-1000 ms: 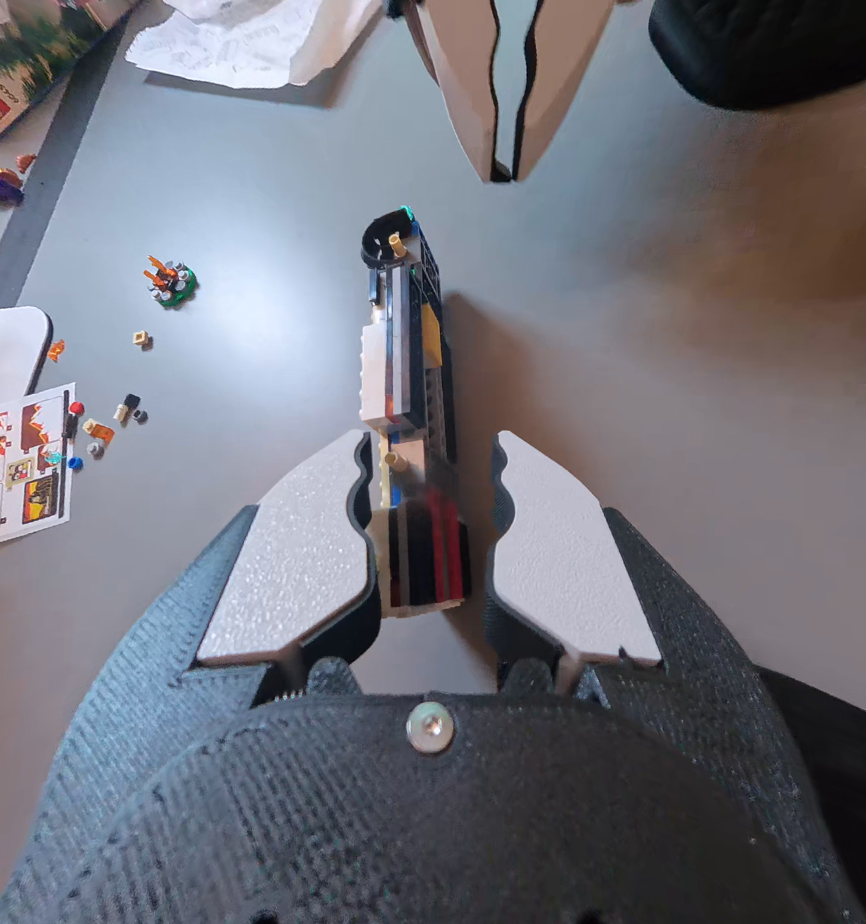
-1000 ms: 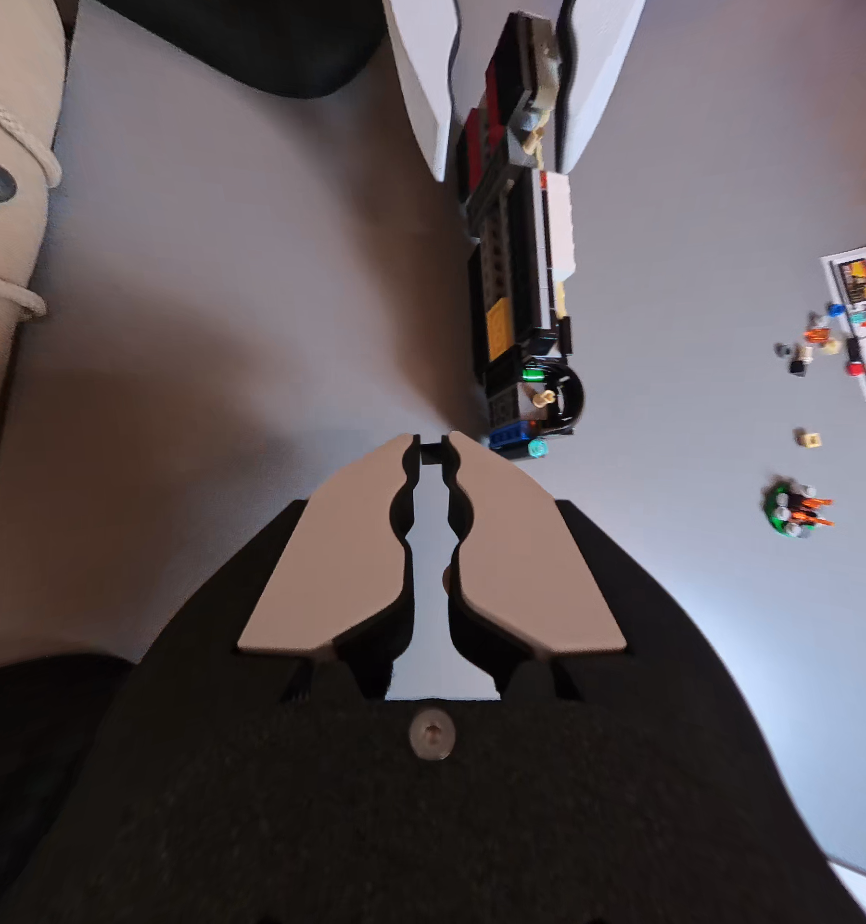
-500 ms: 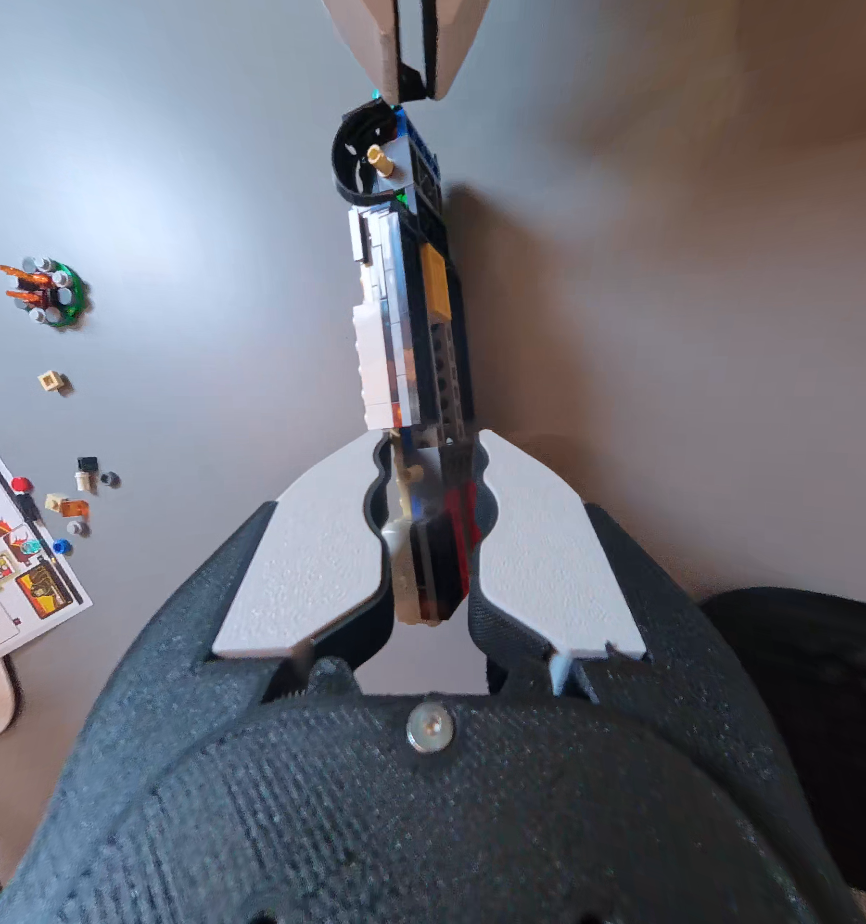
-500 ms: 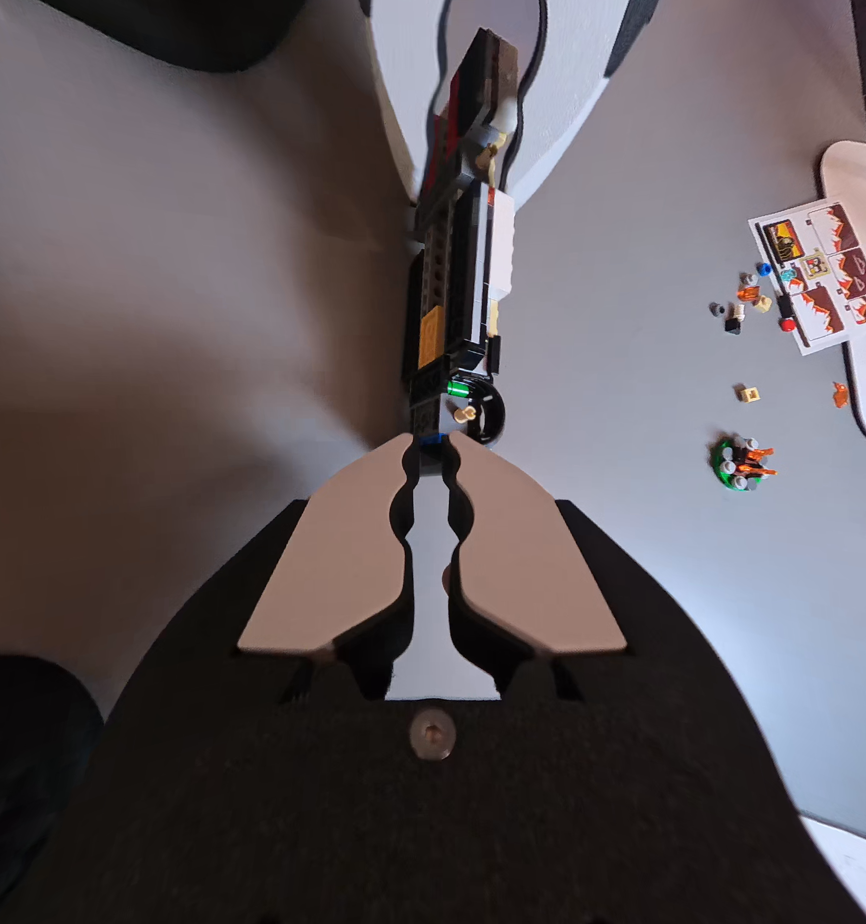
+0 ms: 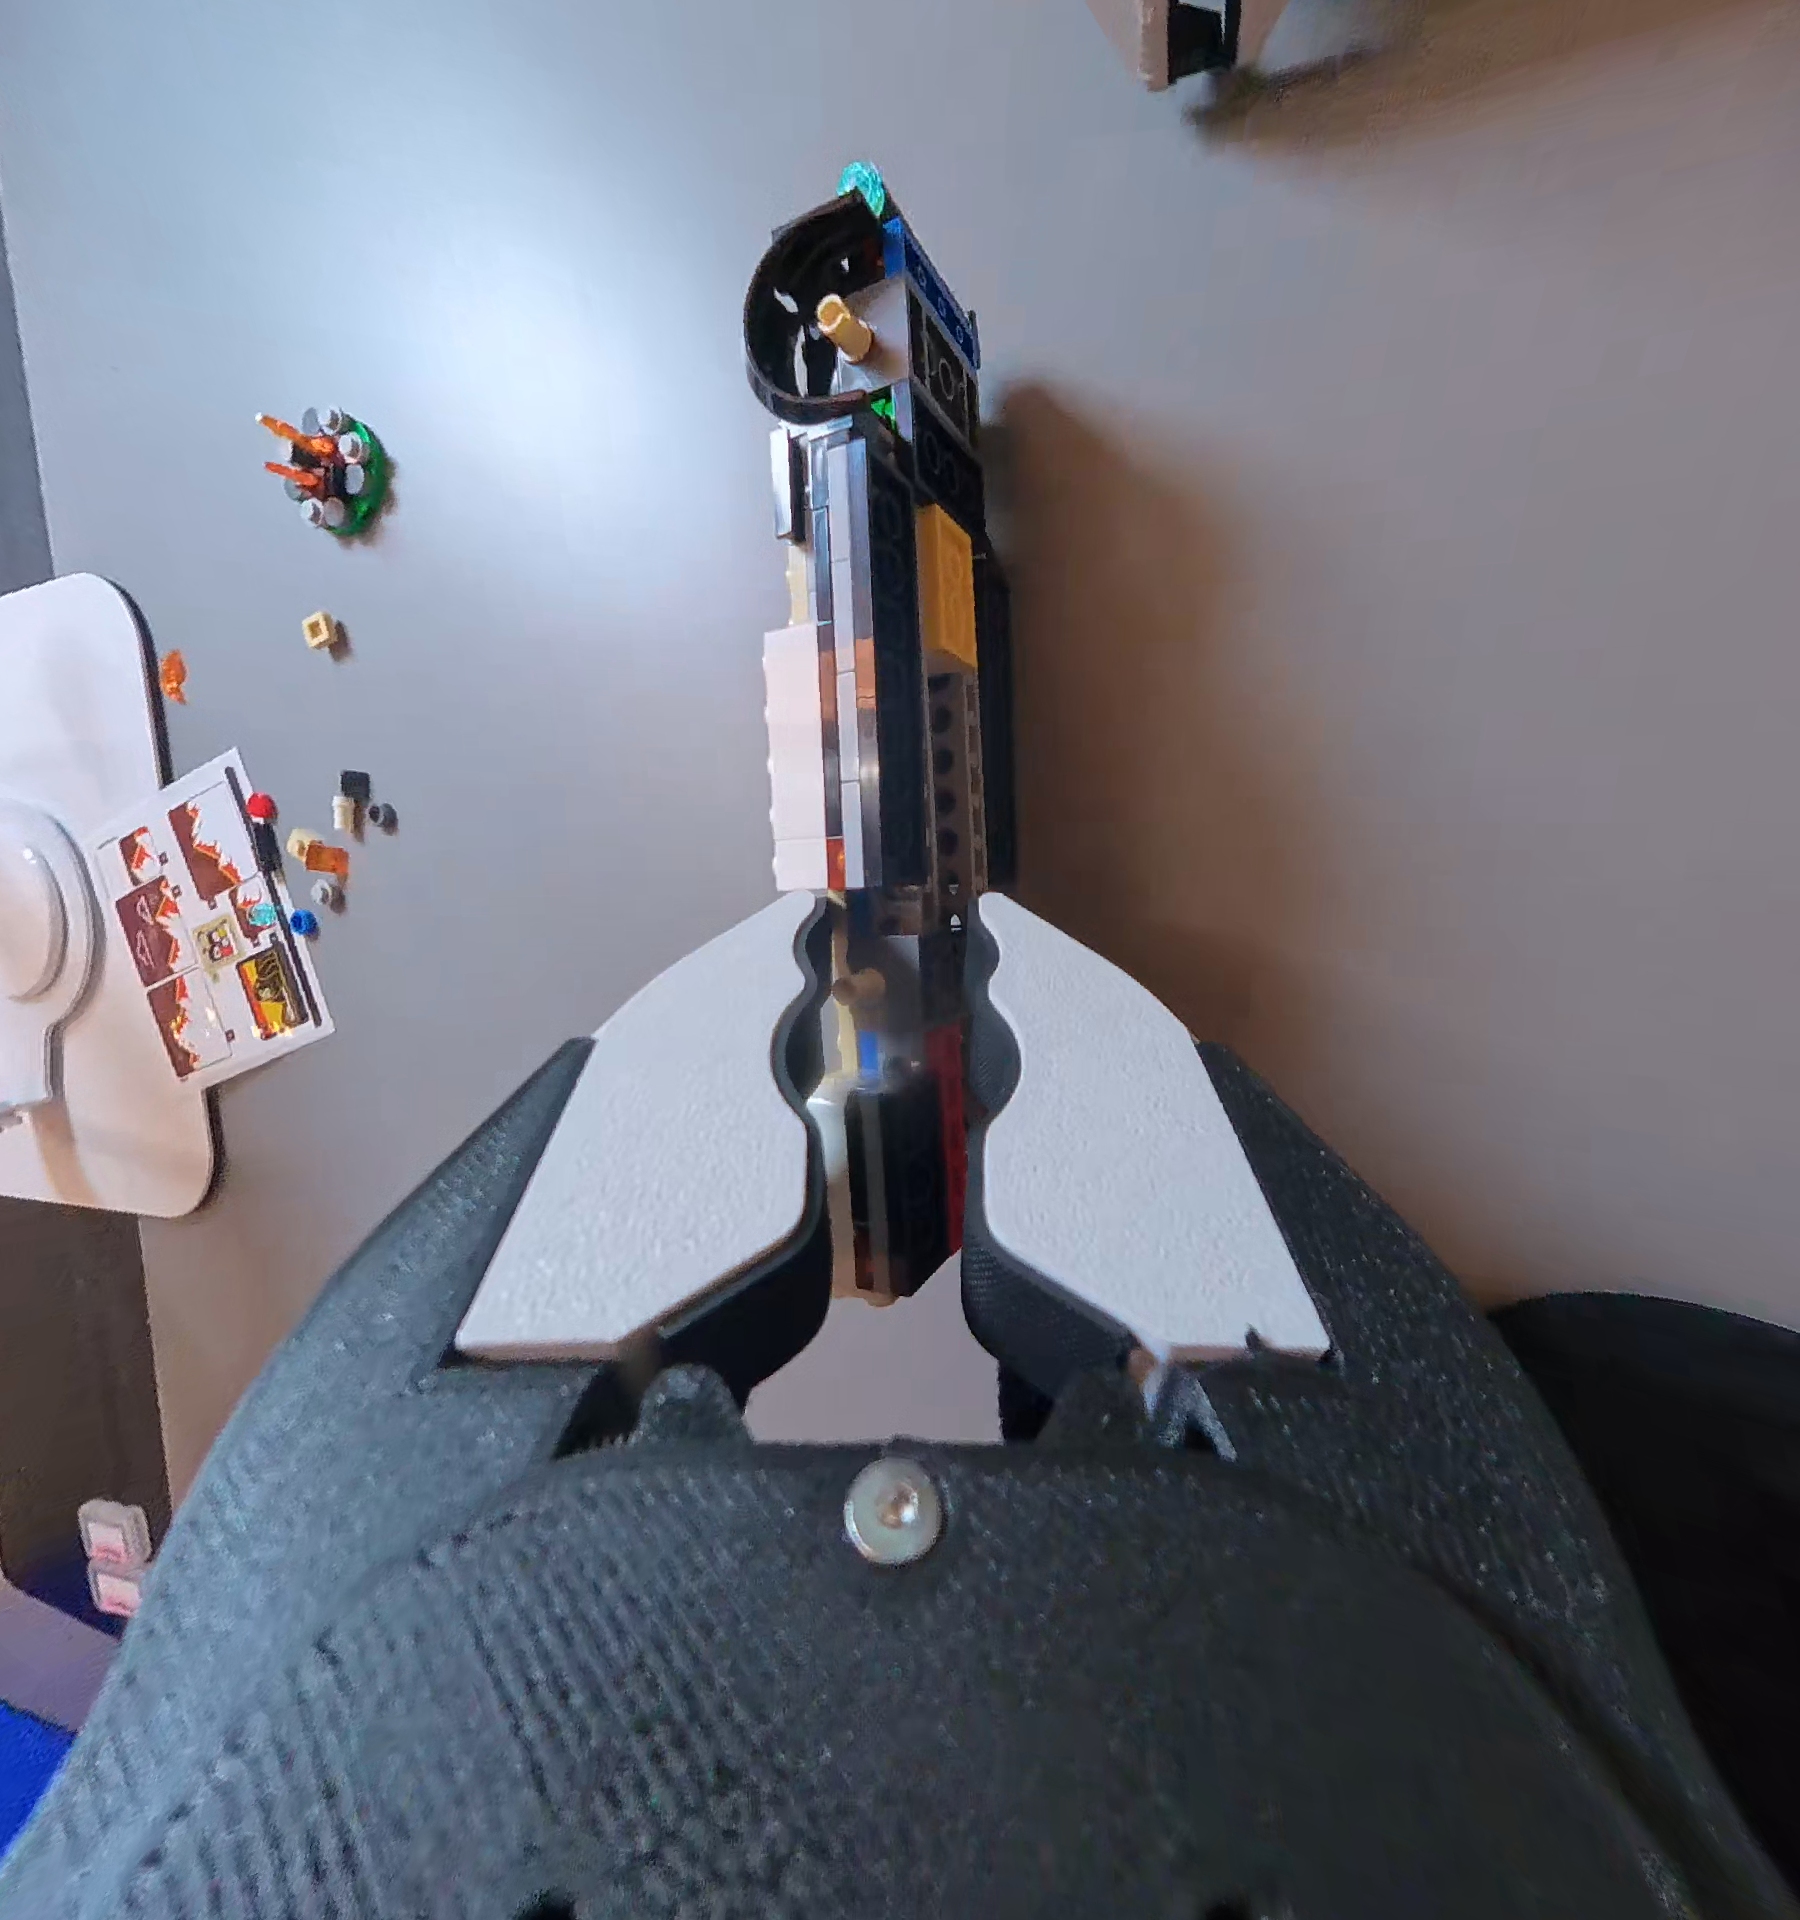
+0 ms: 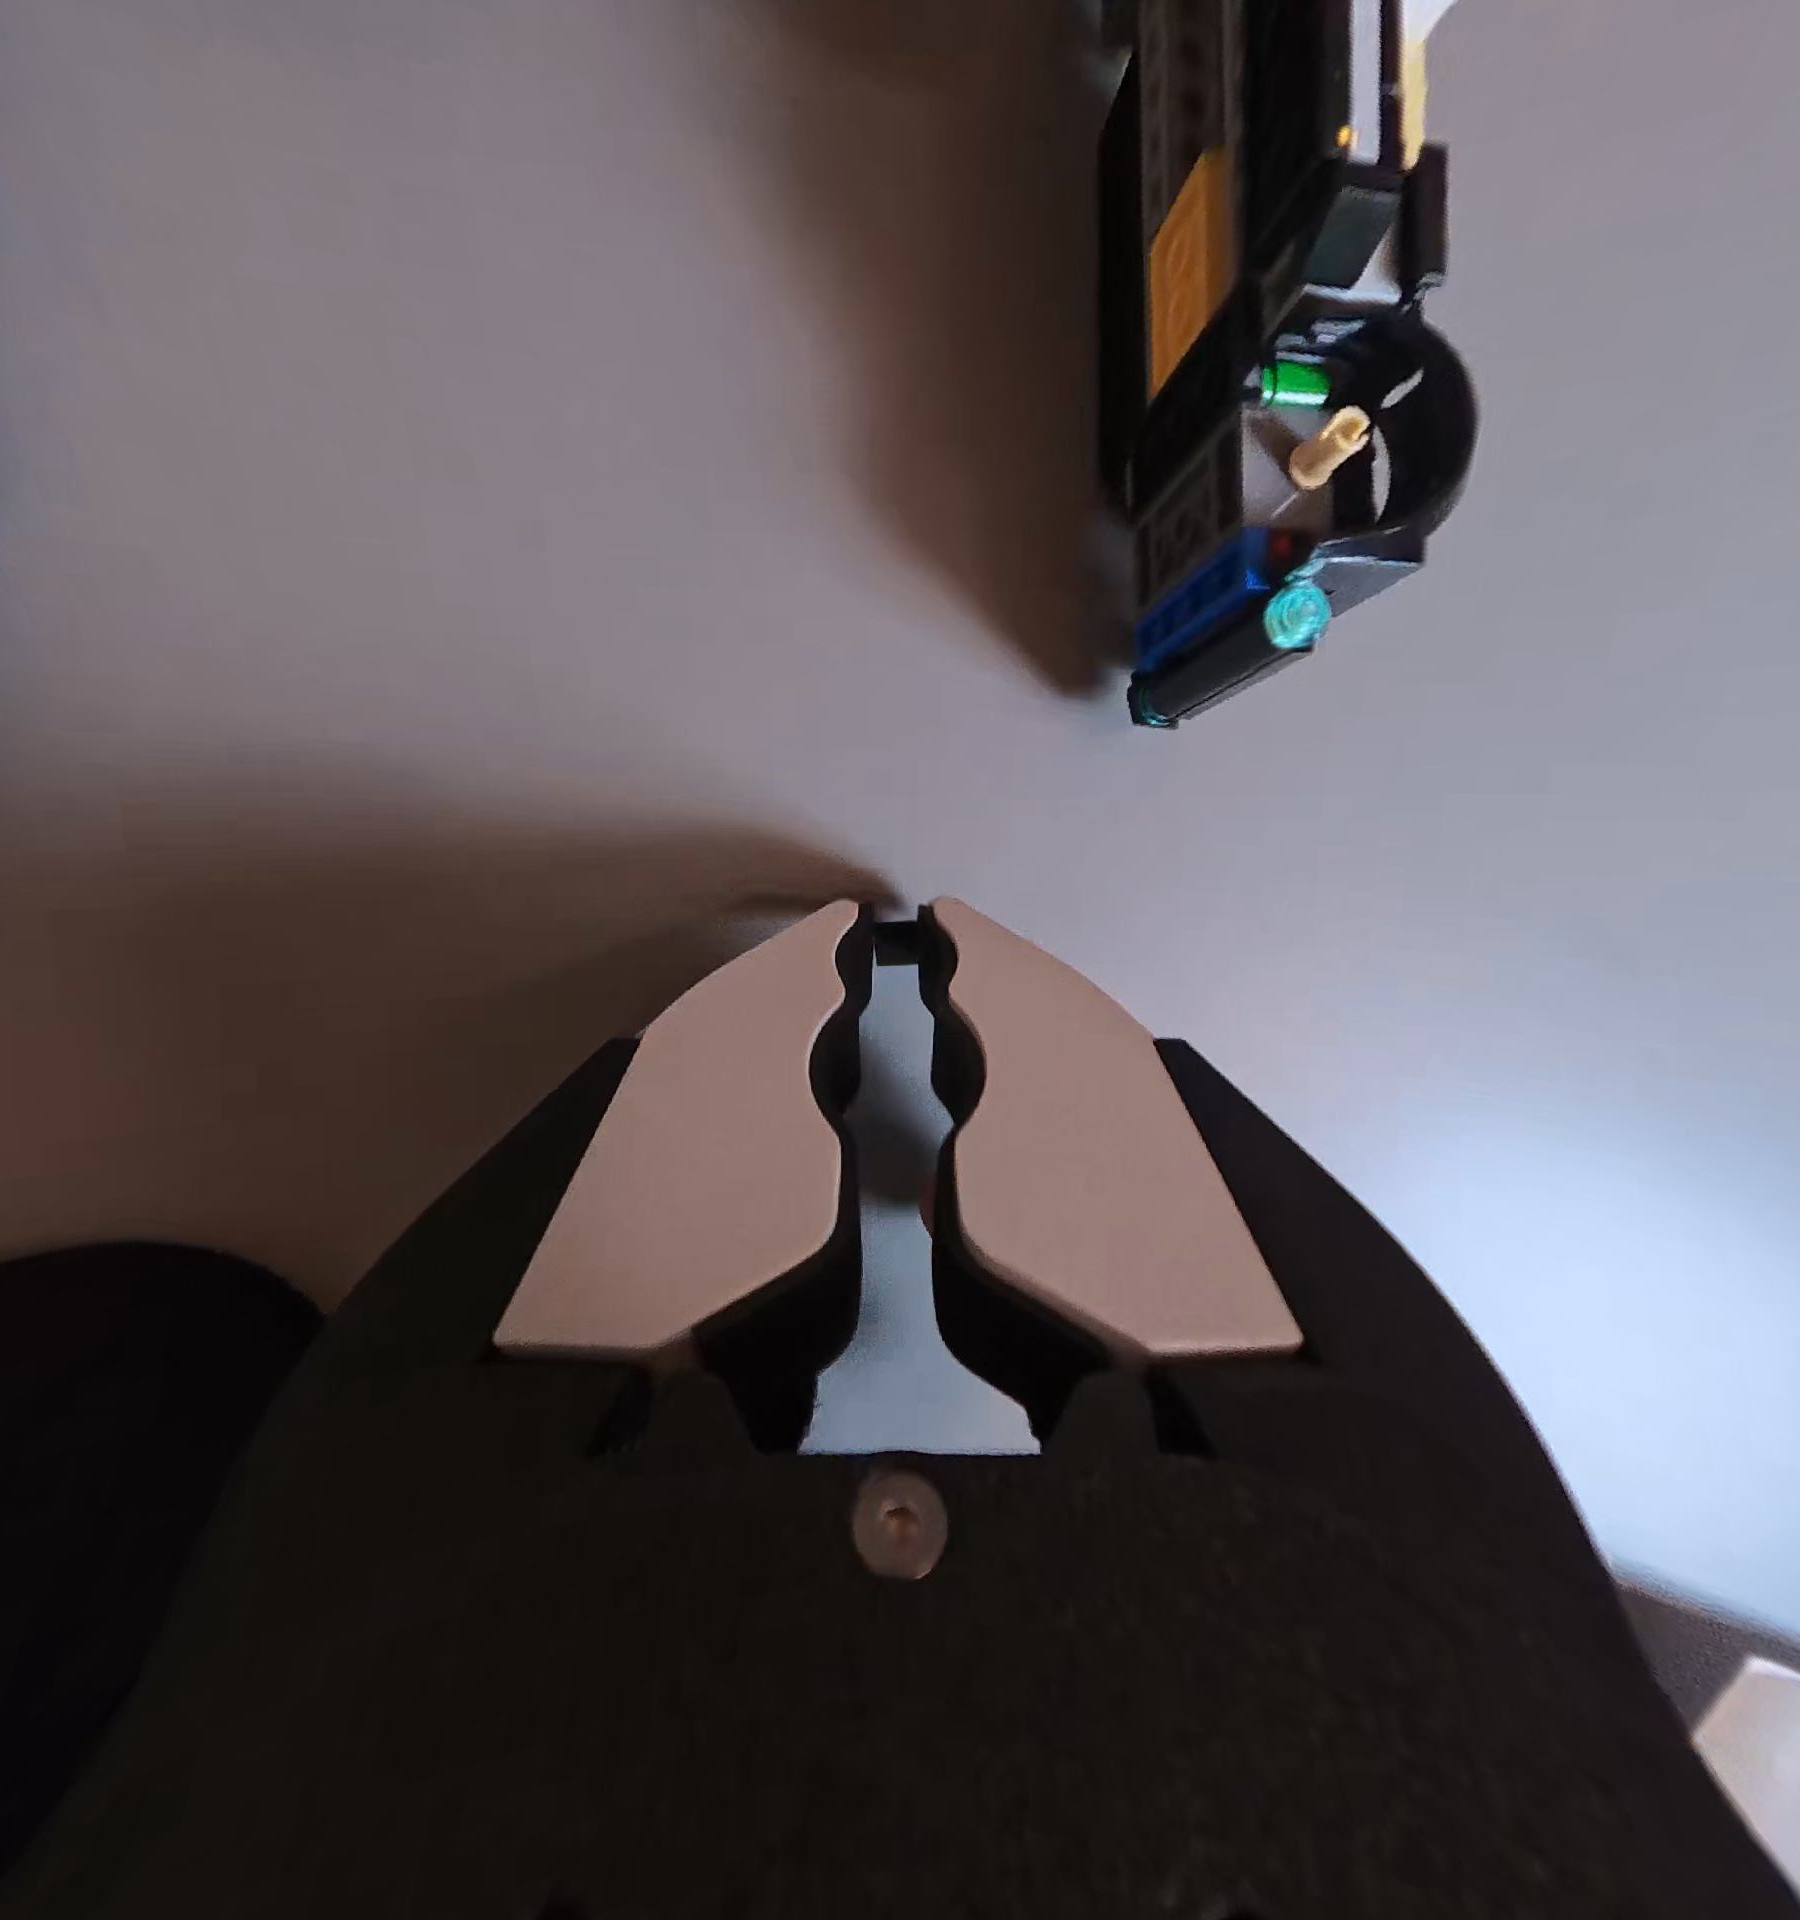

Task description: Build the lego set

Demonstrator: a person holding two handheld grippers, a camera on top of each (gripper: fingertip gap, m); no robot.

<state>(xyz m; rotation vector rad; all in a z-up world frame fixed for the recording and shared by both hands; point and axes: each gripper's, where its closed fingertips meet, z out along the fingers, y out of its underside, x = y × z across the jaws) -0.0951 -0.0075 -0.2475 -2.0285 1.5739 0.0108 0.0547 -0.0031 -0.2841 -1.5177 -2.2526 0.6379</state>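
Brick model (image 5: 880,665) — lengthwise, arch-end away

The left gripper (image 5: 896,914) has its jaws clamped; the right gripper (image 6: 896,914) has its jaws nearly closed, pinching.

The near end of the long brick model (image 5: 901,1164) is partly hidden between the left gripper's (image 5: 896,914) pale fingers (image 5: 688,1122), its colours blurred there. In the right wrist view the model (image 6: 1280,343) is cut off by the top edge. Only the tips of the right gripper (image 5: 1197,42) are seen at the left view's top edge, smeared. The small black piece (image 6: 898,943) pinched there is too small to be identified.
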